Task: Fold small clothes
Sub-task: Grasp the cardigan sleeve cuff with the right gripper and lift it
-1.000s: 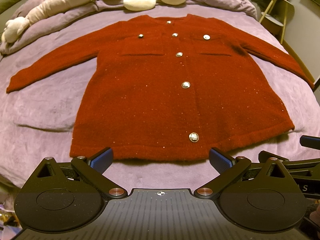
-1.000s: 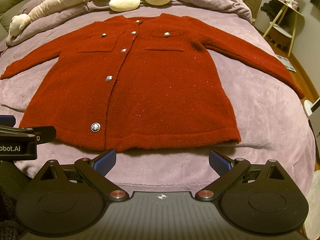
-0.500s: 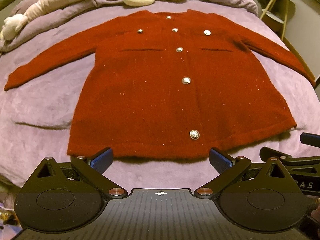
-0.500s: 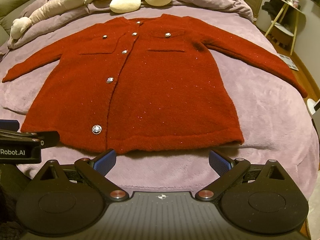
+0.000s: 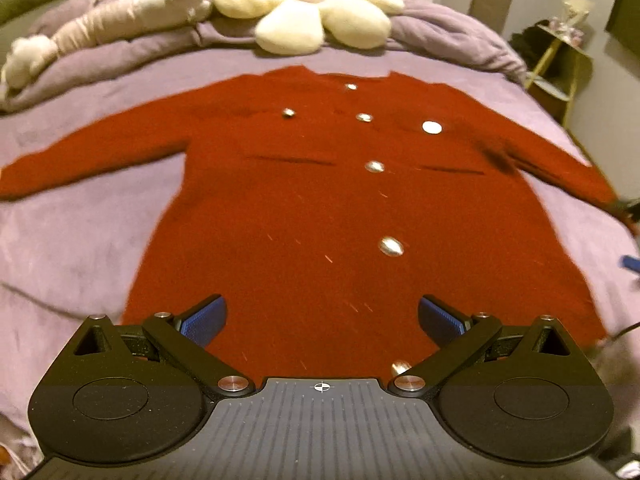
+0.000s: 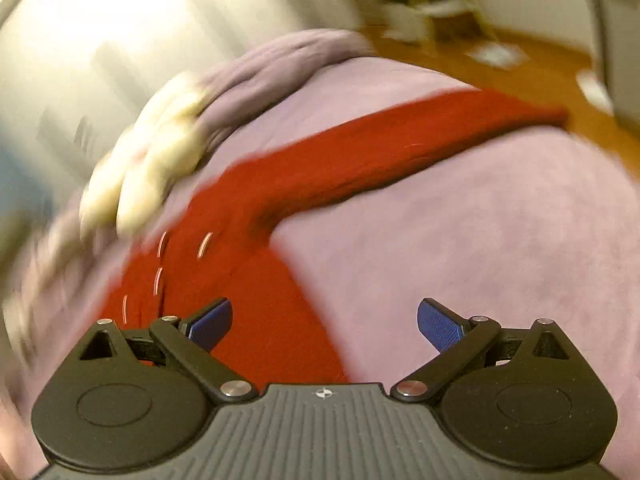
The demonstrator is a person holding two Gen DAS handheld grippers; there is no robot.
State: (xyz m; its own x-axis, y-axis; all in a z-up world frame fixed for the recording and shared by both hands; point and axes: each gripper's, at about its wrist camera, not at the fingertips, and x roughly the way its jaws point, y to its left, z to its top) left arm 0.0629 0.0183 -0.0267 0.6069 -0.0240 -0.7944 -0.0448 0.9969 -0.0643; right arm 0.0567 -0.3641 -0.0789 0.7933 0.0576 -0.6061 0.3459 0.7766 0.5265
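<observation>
The left hand-held gripper (image 5: 320, 316) hangs low over the hem of the cardigan (image 5: 352, 216), its blue pads (image 5: 204, 320) spread wide apart with nothing between them; the bottom button (image 5: 400, 367) sits just inside the right finger, so the tool looks lined up on the front placket rather than on a corner. The right hand-held gripper (image 6: 324, 318) also has its pads (image 6: 438, 326) wide apart and empty, and its view is smeared with motion blur; it is aimed along the garment's side edge toward the sleeve (image 6: 400, 140), which runs out across the bed (image 6: 480, 240) toward the floor side. That aim suggests the sleeve is the first thing to be folded in, since a sleeve lying out flat has to come over the body before the body can be halved. The cardigan lies face up and buttoned, spread flat in the middle of the purple bed with both sleeves stretched outward and the collar toward the flower cushion (image 5: 316, 16), a layout that leaves every edge reachable for a pinch. From the left view a dark bit at the far right edge may be the other tool, but it is too small to tell. No fold has been made yet.
</observation>
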